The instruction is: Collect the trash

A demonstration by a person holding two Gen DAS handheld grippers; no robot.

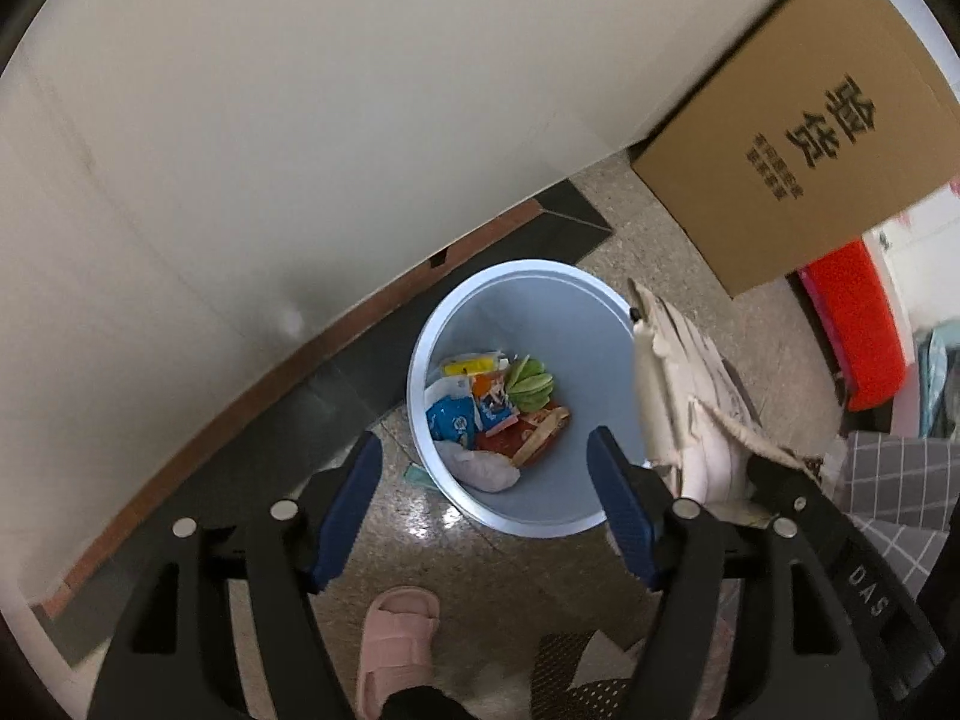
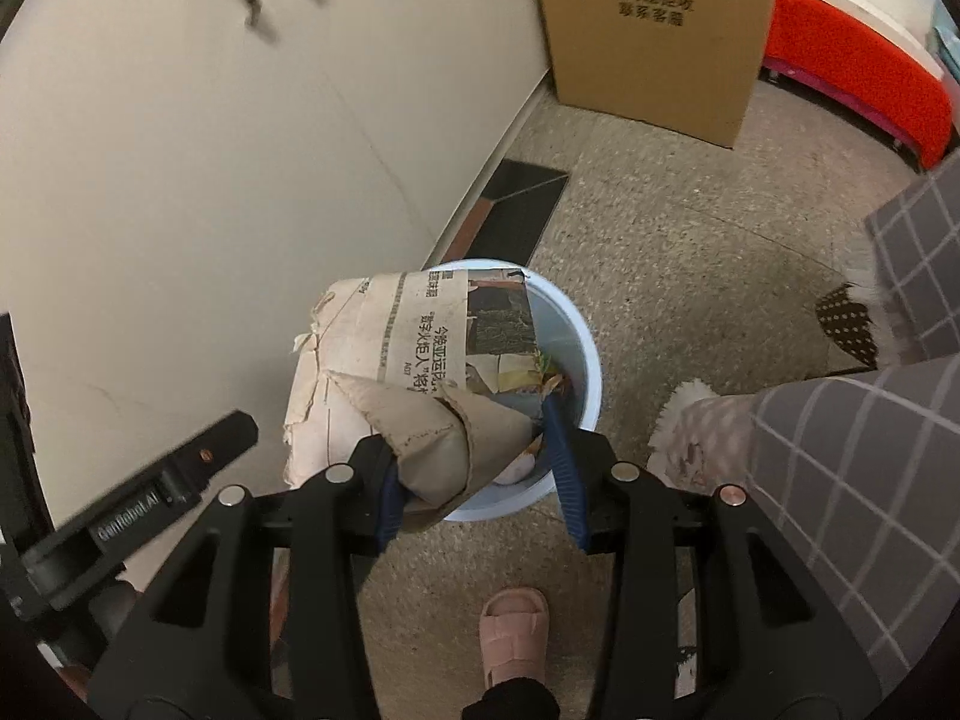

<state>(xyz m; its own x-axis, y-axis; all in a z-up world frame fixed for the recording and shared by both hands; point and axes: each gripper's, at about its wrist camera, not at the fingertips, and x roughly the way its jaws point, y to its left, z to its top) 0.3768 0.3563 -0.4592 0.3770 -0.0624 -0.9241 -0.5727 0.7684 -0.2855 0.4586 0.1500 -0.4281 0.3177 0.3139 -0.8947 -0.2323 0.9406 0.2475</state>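
Because the bin (image 1: pixel 510 396) already held wrappers, I kept the right gripper (image 2: pixel 474 468) clamped on the folded newspaper (image 2: pixel 390 372) just above its rim — ready to drop — while the left gripper (image 1: pixel 486 510) hung open and empty.

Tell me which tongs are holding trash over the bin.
The right tongs: they clamp a folded newspaper above the blue bin. The left tongs gape open, with nothing between them.

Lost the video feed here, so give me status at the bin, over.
Left gripper open, empty, above blue bin. Right gripper shut on folded newspaper, hanging over the rim. Bin already holds wrappers. Nothing blocking the drop.
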